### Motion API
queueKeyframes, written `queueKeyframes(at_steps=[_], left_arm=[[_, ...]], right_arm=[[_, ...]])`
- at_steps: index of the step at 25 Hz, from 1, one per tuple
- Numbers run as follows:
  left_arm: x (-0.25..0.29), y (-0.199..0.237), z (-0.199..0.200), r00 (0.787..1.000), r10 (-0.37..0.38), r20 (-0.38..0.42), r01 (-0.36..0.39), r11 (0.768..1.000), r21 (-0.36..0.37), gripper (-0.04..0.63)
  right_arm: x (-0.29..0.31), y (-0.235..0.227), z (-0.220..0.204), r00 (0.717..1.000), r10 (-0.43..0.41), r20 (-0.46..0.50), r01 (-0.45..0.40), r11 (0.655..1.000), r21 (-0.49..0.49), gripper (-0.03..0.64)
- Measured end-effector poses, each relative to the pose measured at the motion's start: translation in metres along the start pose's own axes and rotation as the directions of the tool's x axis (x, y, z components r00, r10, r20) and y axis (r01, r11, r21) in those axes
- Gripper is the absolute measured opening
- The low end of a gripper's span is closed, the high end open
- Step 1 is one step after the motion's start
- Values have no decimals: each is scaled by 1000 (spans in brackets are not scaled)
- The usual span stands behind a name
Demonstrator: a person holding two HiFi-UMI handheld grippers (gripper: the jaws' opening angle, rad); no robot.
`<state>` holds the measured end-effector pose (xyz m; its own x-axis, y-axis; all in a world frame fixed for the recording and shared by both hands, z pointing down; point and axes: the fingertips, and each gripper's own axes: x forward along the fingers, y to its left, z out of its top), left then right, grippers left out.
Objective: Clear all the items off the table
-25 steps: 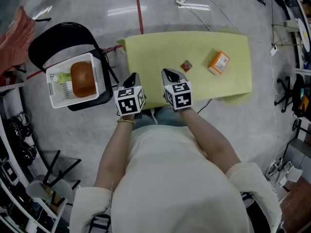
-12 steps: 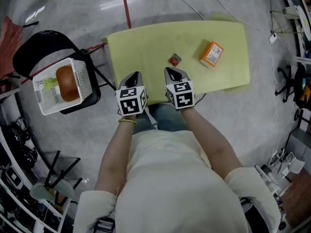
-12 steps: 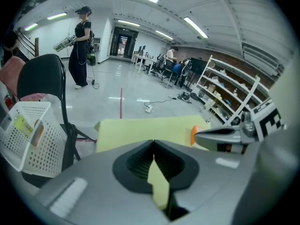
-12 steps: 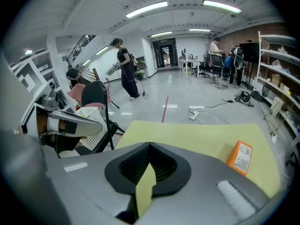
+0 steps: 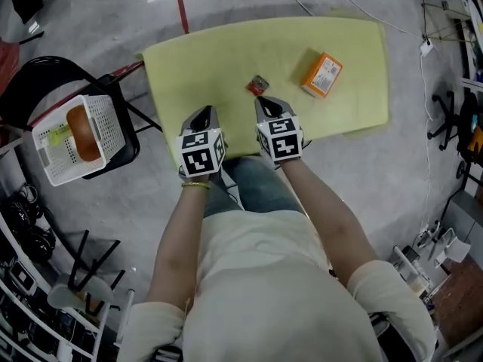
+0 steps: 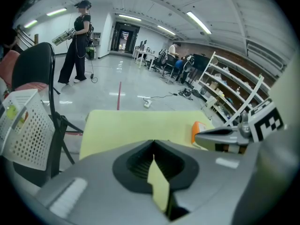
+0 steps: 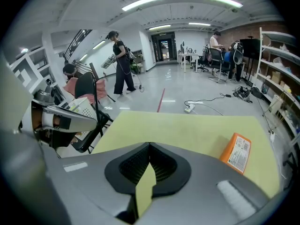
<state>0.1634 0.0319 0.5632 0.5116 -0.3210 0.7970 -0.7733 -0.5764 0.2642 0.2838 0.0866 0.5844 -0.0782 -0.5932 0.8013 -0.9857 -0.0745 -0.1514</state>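
Both claws hang over the near edge of the pale yellow-green rectangular table point(image 5: 226, 59), side by side and pointing steeply down at it. The left claw point(image 5: 203, 111) has its jaws pressed together with nothing between them; in the left gripper view the tips meet in a seam point(image 6: 153, 144) above bare table top. The right claw point(image 5: 262, 101) is closed and empty in the same way, its tips meeting point(image 7: 149, 145) over the table's near part.

Two things lie on the table. A flat orange rectangular cardboard box point(image 5: 322, 75) with a white printed label rests toward the far right, well apart from both claws; the right gripper view shows it lying to the right of the closed jaws point(image 7: 238, 153), and the left gripper view catches only one corner of it point(image 6: 198, 131) behind the right claw. A small dark red packet point(image 5: 257, 85) lies just beyond the right claw's tips, not touching them; it is too small to say what it is.

To the left of the table stands a black folding chair point(image 5: 34, 81) with a white perforated plastic basket point(image 5: 109, 130) on its seat. The basket holds a rounded orange-brown item point(image 5: 81, 130) and something yellow-green point(image 5: 56, 136) beside it. A red line point(image 5: 181, 6) runs across the grey floor beyond the table.
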Motion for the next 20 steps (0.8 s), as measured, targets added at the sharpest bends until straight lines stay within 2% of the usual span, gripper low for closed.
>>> queueKeyframes(at_steps=[8, 12, 20], left_arm=[[43, -11, -12, 999, -5, -43, 6, 1000, 18, 9], [62, -13, -19, 997, -1, -72, 3, 1000, 26, 9], [89, -7, -31, 995, 17, -100, -18, 1000, -17, 9]], right_arm=[[37, -29, -28, 997, 16, -81, -17, 1000, -20, 5], [58, -35, -41, 991, 52, -123, -56, 998, -26, 52], [101, -45, -64, 975, 79, -207, -95, 993, -70, 121]])
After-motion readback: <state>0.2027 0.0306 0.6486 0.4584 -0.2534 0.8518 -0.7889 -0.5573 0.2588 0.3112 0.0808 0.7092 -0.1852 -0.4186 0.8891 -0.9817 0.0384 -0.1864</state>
